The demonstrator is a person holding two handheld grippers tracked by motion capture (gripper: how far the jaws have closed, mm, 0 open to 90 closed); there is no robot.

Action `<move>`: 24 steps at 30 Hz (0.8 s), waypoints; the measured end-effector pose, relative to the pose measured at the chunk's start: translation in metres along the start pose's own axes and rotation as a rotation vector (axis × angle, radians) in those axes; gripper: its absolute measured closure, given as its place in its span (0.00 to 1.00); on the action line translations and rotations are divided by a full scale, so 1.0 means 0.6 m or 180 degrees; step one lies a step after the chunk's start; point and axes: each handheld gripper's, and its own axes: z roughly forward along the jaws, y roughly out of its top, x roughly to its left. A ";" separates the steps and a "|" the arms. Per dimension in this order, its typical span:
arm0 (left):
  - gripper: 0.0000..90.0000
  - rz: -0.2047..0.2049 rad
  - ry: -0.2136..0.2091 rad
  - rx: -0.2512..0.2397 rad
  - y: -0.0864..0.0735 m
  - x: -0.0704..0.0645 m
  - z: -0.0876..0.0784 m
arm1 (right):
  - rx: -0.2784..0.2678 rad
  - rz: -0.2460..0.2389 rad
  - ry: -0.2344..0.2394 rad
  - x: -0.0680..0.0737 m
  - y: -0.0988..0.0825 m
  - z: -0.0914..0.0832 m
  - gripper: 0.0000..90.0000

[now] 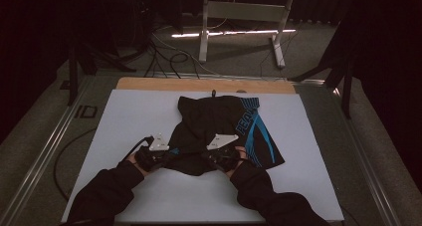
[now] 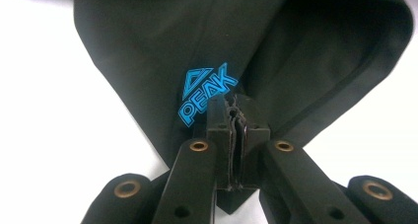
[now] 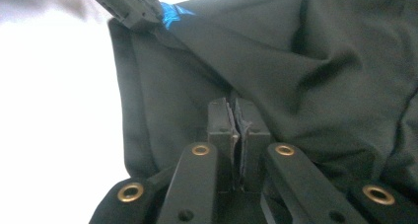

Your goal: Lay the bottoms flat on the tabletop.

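the shorts (image 1: 214, 126) looked like a thin, matt black woven cloth, smooth with soft creases, and the blue print on them had a slightly slick finish. the left gripper (image 2: 235, 110) and right gripper (image 3: 235, 113) were matt black plastic with small brass-looking metal rivets, pads kinda ribbed at the edges. the table top (image 1: 129, 121) was a smooth matt white sheet, with a bare wood strip at the far edge.
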 end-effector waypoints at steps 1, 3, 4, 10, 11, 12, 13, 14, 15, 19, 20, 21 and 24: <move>0.97 0.0004 0.0011 -0.0010 -0.001 0.000 -0.004 | 0.0000 0.0000 0.0000 0.000 0.000 0.000 0.97; 0.97 -0.0022 0.0021 -0.0039 -0.003 -0.001 -0.012 | -0.0027 -0.0017 0.0040 0.003 -0.002 -0.013 0.97; 0.97 -0.0033 0.0020 -0.0042 -0.008 -0.002 -0.020 | -0.0026 0.0006 0.0031 0.006 -0.003 -0.018 0.97; 0.97 -0.0050 0.0000 -0.0075 -0.019 -0.008 -0.038 | -0.0010 -0.0004 0.0091 0.010 -0.019 -0.039 0.97; 0.97 -0.0042 -0.0011 -0.0072 -0.021 -0.010 -0.042 | -0.0006 0.0002 0.0111 0.010 -0.025 -0.048 0.97; 0.97 -0.0058 -0.0019 -0.0085 -0.023 -0.012 -0.045 | -0.0006 0.0002 0.0111 0.010 -0.025 -0.048 0.97; 0.97 -0.0049 -0.0044 -0.0094 -0.028 -0.016 -0.052 | -0.0007 0.0030 0.0140 0.010 -0.032 -0.054 0.97; 0.97 -0.0044 -0.0043 -0.0084 -0.030 -0.019 -0.055 | -0.0013 0.0042 0.0160 0.010 -0.035 -0.057 0.97; 0.97 -0.0044 -0.0043 -0.0084 -0.030 -0.019 -0.055 | 0.0002 0.0055 0.0161 0.013 -0.038 -0.060 0.97; 0.97 -0.0057 -0.0072 -0.0069 -0.040 -0.025 -0.062 | 0.0048 0.0001 0.0261 0.023 -0.052 -0.067 0.97; 0.97 -0.0054 -0.0084 -0.0063 -0.045 -0.029 -0.067 | 0.0064 0.0011 0.0268 0.026 -0.055 -0.068 0.97; 0.97 -0.0053 -0.0094 -0.0069 -0.047 -0.030 -0.069 | 0.0075 -0.0010 0.0290 0.027 -0.059 -0.069 0.97; 0.97 -0.0060 -0.0111 -0.0079 -0.051 -0.034 -0.075 | 0.0078 0.0018 0.0338 0.031 -0.064 -0.073 0.97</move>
